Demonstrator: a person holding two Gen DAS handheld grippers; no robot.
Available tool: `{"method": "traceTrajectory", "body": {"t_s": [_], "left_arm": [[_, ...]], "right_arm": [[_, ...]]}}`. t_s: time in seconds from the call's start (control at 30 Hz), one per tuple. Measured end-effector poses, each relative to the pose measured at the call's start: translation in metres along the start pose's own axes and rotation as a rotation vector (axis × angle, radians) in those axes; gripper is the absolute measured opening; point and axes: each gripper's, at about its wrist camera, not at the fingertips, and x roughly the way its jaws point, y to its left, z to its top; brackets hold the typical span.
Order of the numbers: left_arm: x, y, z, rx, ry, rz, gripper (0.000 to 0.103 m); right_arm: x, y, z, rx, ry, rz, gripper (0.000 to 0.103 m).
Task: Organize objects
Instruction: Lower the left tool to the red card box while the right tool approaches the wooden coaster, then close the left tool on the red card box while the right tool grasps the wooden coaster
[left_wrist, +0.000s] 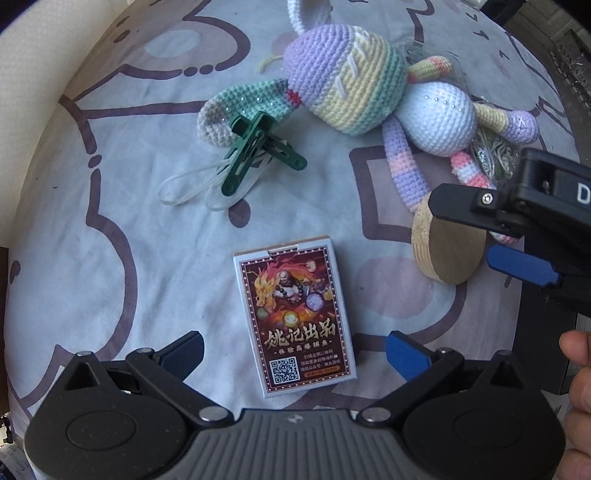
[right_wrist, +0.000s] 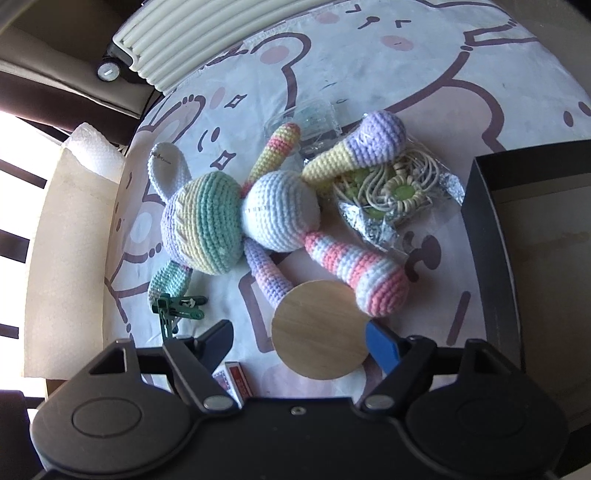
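A card box (left_wrist: 295, 317) with a red picture lies on the printed cloth (left_wrist: 110, 206), between the fingers of my open left gripper (left_wrist: 295, 350). A round wooden disc (left_wrist: 447, 247) (right_wrist: 319, 328) lies by the crochet bunny's (left_wrist: 351, 92) (right_wrist: 236, 221) striped leg. My right gripper (right_wrist: 299, 339) (left_wrist: 491, 240) is open with its fingers on either side of the disc, not closed on it. A green clothes peg (left_wrist: 258, 155) (right_wrist: 177, 310) with clear loops lies by the bunny's green ear.
A foil bag of beaded cord (right_wrist: 391, 192) and a clear packet (right_wrist: 314, 122) lie beyond the bunny. A dark box (right_wrist: 495, 240) stands at the cloth's right edge. A ribbed white panel (right_wrist: 192, 40) sits far left. The card box corner (right_wrist: 232, 376) shows near the right gripper.
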Motion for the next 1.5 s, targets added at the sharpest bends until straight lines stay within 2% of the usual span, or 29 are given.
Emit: {"method": "traceTrajectory", "body": {"t_s": [0.1,0.43,0.77,0.97,1.13,1.3,1.5], "left_arm": [[-0.001,-0.001,-0.003,0.011,-0.006,-0.006,0.099],[-0.003,0.003,-0.009,0.002,-0.032,-0.031,0.079],[-0.006,0.005,-0.012,-0.028,-0.040,-0.032,0.075],[-0.006,0.007,-0.014,-0.026,-0.037,-0.056,0.062],[-0.010,0.000,-0.018,0.063,-0.049,-0.034,0.062],[-0.017,-0.015,-0.025,0.199,-0.067,0.015,0.062],[-0.020,-0.019,-0.031,0.311,-0.070,0.031,0.062]], "right_arm": [[0.005,-0.003,0.000,0.027,0.005,-0.035,0.079],[0.015,-0.007,-0.001,0.100,0.025,-0.035,0.077],[0.019,-0.008,0.001,0.137,0.015,-0.056,0.076],[0.018,-0.007,0.002,0.129,0.014,-0.056,0.068],[0.010,0.000,0.002,0.065,0.045,-0.088,0.068],[0.002,0.012,-0.003,-0.074,0.080,-0.162,0.068],[0.000,0.013,-0.019,-0.230,0.146,-0.242,0.068]]}}
